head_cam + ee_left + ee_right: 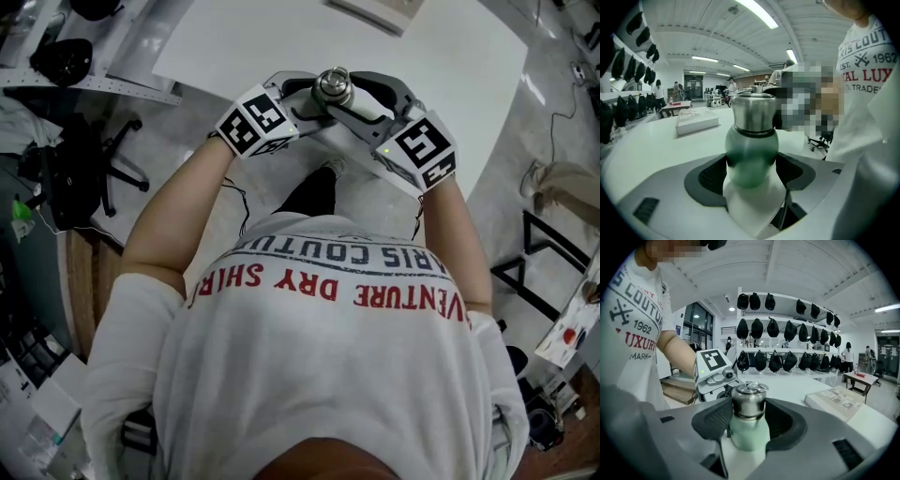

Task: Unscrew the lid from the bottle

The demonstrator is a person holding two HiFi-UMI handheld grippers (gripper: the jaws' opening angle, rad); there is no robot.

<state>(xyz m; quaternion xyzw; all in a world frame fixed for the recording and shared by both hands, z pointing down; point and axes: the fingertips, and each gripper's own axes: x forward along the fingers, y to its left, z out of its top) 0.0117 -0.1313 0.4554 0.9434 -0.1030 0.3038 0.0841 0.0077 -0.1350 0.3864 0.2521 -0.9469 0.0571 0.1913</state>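
A mint-green bottle (752, 150) with a steel lid (748, 401) stands upright at the near edge of the white table (281, 37). In the head view the lid (332, 86) shows between both grippers. My left gripper (751, 164) is shut on the bottle's green body, a dark pad pressed against each side. From the opposite side my right gripper (748, 414) is shut on the steel lid and the neck, its ribbed pads (715, 420) against them. The left gripper's marker cube (712, 366) shows just behind the bottle.
A flat white book or box (697, 121) lies farther out on the table. A black office chair (89, 173) stands on the floor to the left. Racks of dark caps (787, 329) line the far wall. People stand in the background (658, 91).
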